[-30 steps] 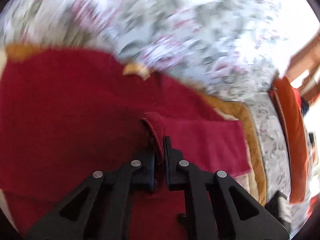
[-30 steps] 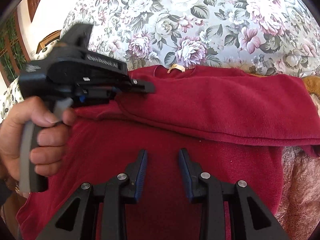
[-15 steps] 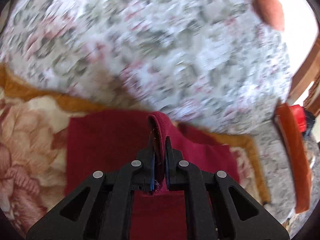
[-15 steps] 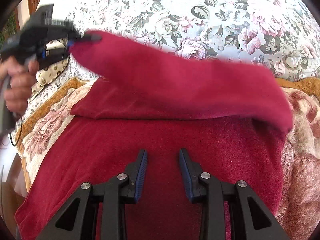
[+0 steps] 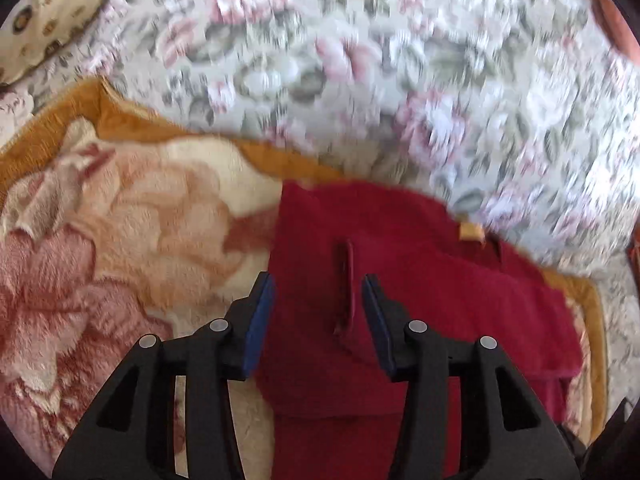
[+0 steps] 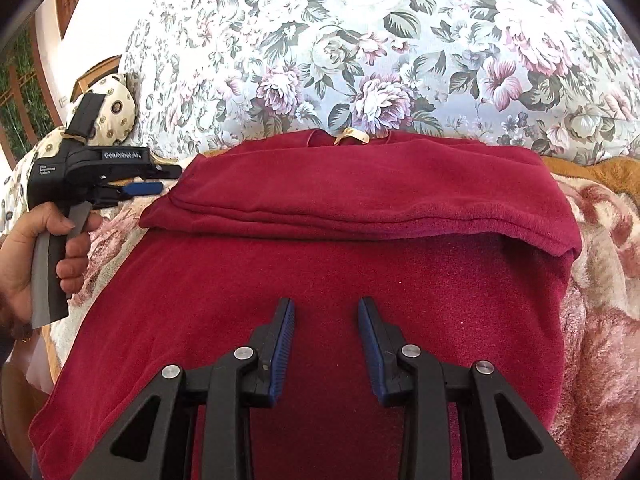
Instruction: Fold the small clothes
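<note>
The red garment (image 6: 320,280) lies on a rose-patterned blanket (image 6: 600,240), a cream neck label (image 6: 352,136) showing no writing we can read. We read "GenRobot.AI" on our left gripper (image 6: 160,180), jaws just released off its folded sleeve (image 5: 348,288). Our right gripper (image 6: 326,344) hovers unclenched, empty.

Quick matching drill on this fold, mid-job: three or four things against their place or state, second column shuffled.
Things:
1. red garment
2. neck label
3. left gripper
4. right gripper

States:
A. jaws apart, nothing between them, above the garment's lower part
B. top part folded over
C. just opened, at the fold's left end
D. cream, at the far edge

Pairs: 1-B, 2-D, 3-C, 4-A
</note>
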`<action>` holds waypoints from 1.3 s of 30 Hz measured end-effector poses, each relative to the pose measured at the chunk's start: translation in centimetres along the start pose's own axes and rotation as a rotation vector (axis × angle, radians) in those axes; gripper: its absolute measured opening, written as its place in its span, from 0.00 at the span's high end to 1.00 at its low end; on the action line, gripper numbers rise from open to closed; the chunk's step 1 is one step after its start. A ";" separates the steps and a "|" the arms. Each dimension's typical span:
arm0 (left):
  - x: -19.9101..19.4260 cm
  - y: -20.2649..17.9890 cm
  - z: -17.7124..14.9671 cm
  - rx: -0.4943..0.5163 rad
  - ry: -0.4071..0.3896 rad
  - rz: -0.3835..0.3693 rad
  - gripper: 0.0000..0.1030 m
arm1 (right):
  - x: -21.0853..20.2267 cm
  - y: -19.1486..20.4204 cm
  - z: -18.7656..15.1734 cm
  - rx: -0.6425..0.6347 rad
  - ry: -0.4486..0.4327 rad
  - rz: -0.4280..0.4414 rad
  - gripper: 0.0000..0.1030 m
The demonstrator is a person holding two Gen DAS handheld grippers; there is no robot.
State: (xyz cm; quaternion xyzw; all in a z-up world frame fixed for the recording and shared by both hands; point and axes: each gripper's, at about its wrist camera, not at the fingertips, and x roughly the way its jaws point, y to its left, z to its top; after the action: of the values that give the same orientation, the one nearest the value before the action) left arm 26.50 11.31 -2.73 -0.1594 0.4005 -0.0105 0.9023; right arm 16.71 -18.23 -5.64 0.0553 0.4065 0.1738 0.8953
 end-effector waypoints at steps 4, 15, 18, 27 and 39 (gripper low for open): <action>-0.1 -2.0 0.9 0.063 -0.052 -0.098 0.57 | -2.3 -0.4 2.0 -0.008 -0.009 -0.006 0.69; 5.1 -4.5 0.3 0.124 0.072 -0.102 0.57 | -0.7 -11.4 4.9 -0.098 0.068 -0.018 0.81; 4.8 -5.0 -0.8 0.181 0.024 -0.074 0.57 | -1.0 -12.0 4.6 -0.072 0.056 0.018 0.79; 3.7 -4.4 -1.5 0.152 0.030 -0.087 0.57 | -1.1 -11.7 4.8 -0.111 0.110 -0.041 0.79; 3.6 -3.7 -2.0 0.121 -0.005 -0.128 0.57 | 5.4 -15.2 11.6 -0.029 0.198 -0.187 0.78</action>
State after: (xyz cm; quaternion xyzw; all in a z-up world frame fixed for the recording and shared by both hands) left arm 27.84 6.67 -5.46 -0.1300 0.3861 -0.0918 0.9086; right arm 32.68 -30.07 -5.42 -0.0132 0.4935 0.0999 0.8639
